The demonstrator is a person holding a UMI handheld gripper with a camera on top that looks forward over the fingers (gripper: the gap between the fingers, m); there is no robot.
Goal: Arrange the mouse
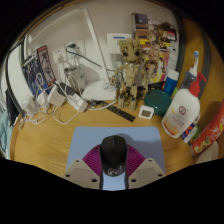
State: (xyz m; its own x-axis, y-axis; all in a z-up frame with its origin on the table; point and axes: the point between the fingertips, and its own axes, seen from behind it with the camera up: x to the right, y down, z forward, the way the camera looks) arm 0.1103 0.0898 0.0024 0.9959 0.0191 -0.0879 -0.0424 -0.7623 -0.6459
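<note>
Dark mouse (114, 154) seemingly pinched between the gripper (114, 172) fingers.

Mouse (114, 153) between gripper (114, 166) fingers: only rounded black top visible, lower body hidden behind pink pads (92, 162); pad contact with mouse cannot tell. Blue mat (113, 137) partly covered by mouse and fingers. Red packet (210, 128) cut off at view border. White bottle (182, 108) label text too small to read. Cable tangle (62, 92) beyond mat: individual plugs indistinct.
</note>
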